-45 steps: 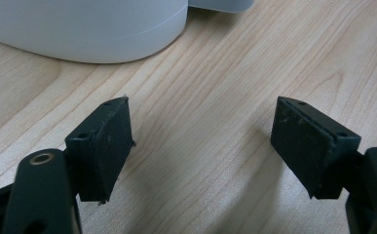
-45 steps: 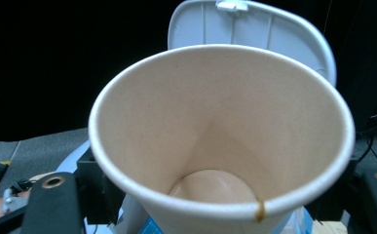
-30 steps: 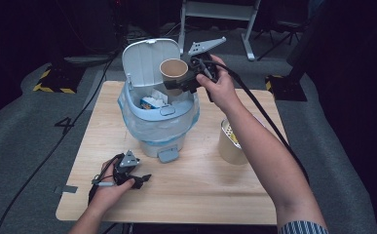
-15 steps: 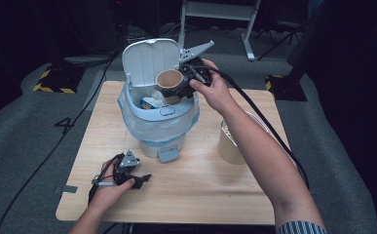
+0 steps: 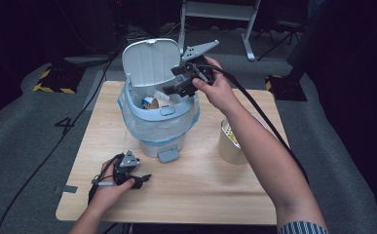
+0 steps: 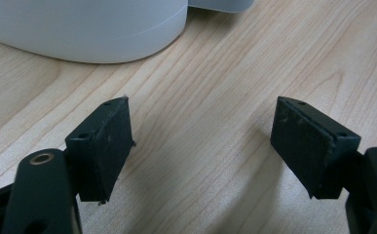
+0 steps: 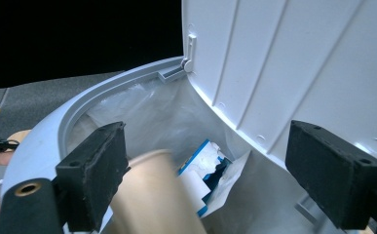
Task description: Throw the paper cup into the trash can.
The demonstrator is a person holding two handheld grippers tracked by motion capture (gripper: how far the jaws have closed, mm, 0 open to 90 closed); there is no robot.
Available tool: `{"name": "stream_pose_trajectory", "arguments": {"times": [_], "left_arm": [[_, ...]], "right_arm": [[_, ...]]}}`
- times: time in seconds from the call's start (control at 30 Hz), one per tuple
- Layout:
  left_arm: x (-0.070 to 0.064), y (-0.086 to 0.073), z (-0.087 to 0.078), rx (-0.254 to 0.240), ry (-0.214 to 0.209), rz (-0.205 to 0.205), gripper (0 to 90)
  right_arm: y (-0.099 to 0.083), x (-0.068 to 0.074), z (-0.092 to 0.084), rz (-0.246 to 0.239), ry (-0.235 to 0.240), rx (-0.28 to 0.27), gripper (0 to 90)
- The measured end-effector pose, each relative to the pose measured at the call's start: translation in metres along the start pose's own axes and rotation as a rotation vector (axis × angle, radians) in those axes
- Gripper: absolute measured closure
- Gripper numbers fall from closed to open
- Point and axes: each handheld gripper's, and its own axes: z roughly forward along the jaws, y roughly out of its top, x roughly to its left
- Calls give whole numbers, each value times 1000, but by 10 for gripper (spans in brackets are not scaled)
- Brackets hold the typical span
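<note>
A pale blue pedal bin [image 5: 159, 122] lined with a plastic bag stands mid-table with its lid [image 5: 151, 63] up. My right gripper [image 5: 172, 90] hovers over the bin's mouth. Its jaws have just been opening and now stand open [image 7: 205, 175]. A brown paper cup [image 7: 152, 195], blurred, is dropping between them close to the left pad without being pinched. Below it in the bin lies a blue and white carton [image 7: 206, 168]. My left gripper [image 5: 144, 179] rests on the table in front of the bin, open with nothing in it [image 6: 200, 141].
Another paper cup [image 5: 232, 141] with yellow bits inside stands on the wooden table [image 5: 200, 195] right of the bin. The bin's pedal [image 5: 168, 155] juts toward me. The bin's white base [image 6: 88, 29] sits just ahead of my left gripper. Cables trail off the table's edges.
The right gripper held the paper cup over the bin; its jaws have spread and the cup has left them, dropping into the bin. The left gripper has not moved.
</note>
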Motion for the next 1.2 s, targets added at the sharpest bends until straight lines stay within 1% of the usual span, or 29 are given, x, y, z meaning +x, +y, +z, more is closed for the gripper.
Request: {"name": "stream_pose_trajectory", "arguments": {"times": [0.17, 0.27, 0.37, 0.4, 0.47, 0.57, 0.63, 0.77, 0.8, 0.97, 1.03, 1.2], "left_arm": [[0, 0, 0, -1, -1, -2, 235], [0, 0, 0, 0, 0, -1, 236], [0, -1, 0, -2, 3, -11, 236], [1, -1, -1, -2, 11, -7, 235], [1, -1, -1, -1, 11, -17, 235], [2, -2, -2, -3, 13, -18, 236], [2, -3, -2, -3, 14, -15, 235], [4, -4, -4, -3, 17, -20, 236], [4, -4, -4, -2, 17, -19, 236], [4, -4, -4, -2, 17, -22, 236], [4, -4, -4, -2, 17, -22, 236], [4, -4, -4, -2, 17, -22, 236]], "right_arm": [[3, 3, -16, 0, -29, 4, 159], [4, 8, -35, 5, -47, -8, 161], [3, 10, -47, 2, -63, -6, 162], [2, 12, -55, 5, -71, -8, 163], [-1, 14, -68, 6, -93, -13, 163], [-6, 17, -88, 22, -113, -14, 166], [-11, 19, -102, 29, -132, -19, 168], [-20, 21, -124, 44, -152, -29, 171], [-25, 23, -132, 49, -164, -30, 174], [-43, 25, -158, 79, -194, -30, 189], [-52, 26, -170, 89, -213, -25, 193], [-67, 27, -189, 102, -241, -13, 206]]}}
